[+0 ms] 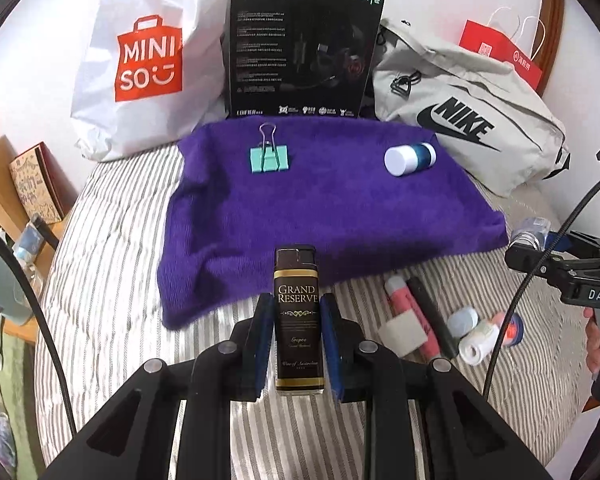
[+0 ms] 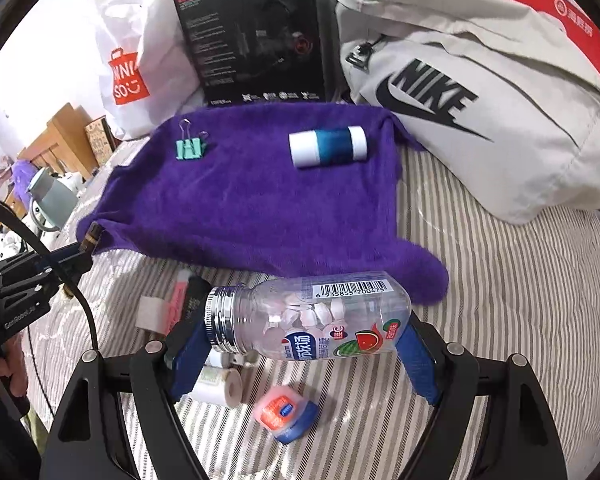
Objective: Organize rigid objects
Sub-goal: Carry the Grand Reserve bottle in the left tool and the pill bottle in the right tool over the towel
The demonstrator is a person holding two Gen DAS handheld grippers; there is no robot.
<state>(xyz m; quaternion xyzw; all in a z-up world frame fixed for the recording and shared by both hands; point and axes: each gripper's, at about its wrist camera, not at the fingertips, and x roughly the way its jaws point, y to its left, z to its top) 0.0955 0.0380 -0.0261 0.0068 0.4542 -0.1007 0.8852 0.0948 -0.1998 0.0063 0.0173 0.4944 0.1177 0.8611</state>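
Note:
My left gripper [image 1: 297, 312] is shut on a brown Grand Reserve lighter [image 1: 298, 312], held lengthwise just before the near edge of the purple cloth [image 1: 320, 208]. On that cloth lie a mint binder clip [image 1: 269, 156] at far left and a white and blue bottle [image 1: 409, 158] at far right. My right gripper [image 2: 300, 332] is shut on a clear candy bottle [image 2: 312, 320] with a silver threaded neck, held sideways above the striped bedding, near the cloth's near right corner [image 2: 420, 280]. The clip [image 2: 190, 146] and the white and blue bottle [image 2: 327, 146] also show in the right wrist view.
Loose items lie on the striped bed [image 1: 112, 240]: a pink tube [image 1: 410, 312], a black stick [image 1: 432, 316], a white block [image 1: 400, 334], a small jar [image 2: 284, 410]. A Miniso bag [image 1: 140, 60], a black headset box [image 1: 300, 48] and a grey Nike bag [image 1: 468, 128] line the far side.

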